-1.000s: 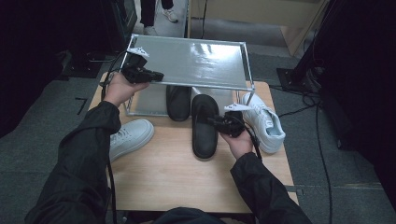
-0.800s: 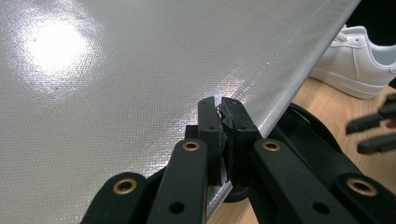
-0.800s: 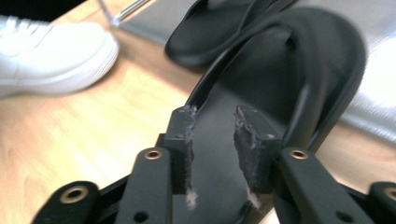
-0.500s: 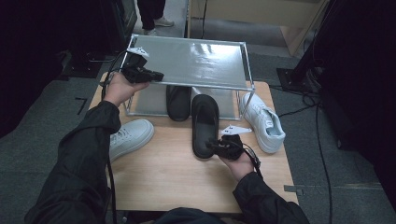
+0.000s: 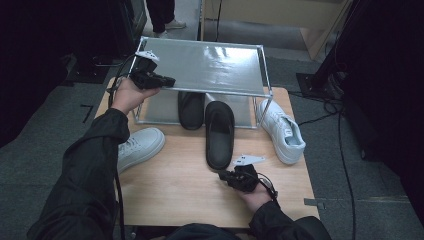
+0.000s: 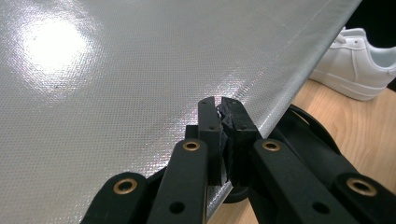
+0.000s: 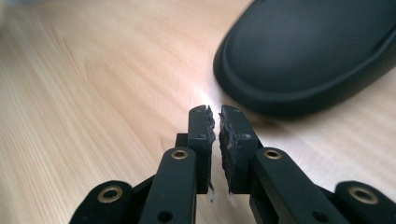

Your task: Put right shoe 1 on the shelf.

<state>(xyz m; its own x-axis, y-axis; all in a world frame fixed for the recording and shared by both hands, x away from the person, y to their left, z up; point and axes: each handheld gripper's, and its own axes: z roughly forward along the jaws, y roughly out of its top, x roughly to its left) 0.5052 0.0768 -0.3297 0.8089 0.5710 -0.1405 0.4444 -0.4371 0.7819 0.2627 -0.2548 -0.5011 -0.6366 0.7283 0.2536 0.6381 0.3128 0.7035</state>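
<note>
**Right claw closes empty beside the black slipper; left claw rests at the shelf edge**

The right claw (image 5: 235, 176) sits low over the table (image 5: 170, 195), near its front edge. Its jaws have just been closing and now stand pressed almost together, with only a thin slit between the pads. Nothing is between them in the right gripper view, where bare wood shows under the tips. The near black slipper (image 5: 220, 135) lies just beyond the claw, its rounded end close to the tips and a little to their right in the right gripper view (image 7: 317, 56). Claw and slipper are near each other but apart.

The left claw (image 5: 162, 80) is held at the front left corner of the grey rack shelf (image 5: 210, 65). Its jaws are pressed together, and in the left gripper view (image 6: 223, 114) they lie right at the shelf's front edge. Whether the pads pinch that edge I cannot tell.

A second black slipper (image 5: 191, 109) lies partly under the shelf, just left of the first. One white sneaker (image 5: 282, 131) lies right of the rack leg, and another white sneaker (image 5: 142, 146) lies at the table's left side, beside the person's left sleeve (image 5: 95, 170).
</note>
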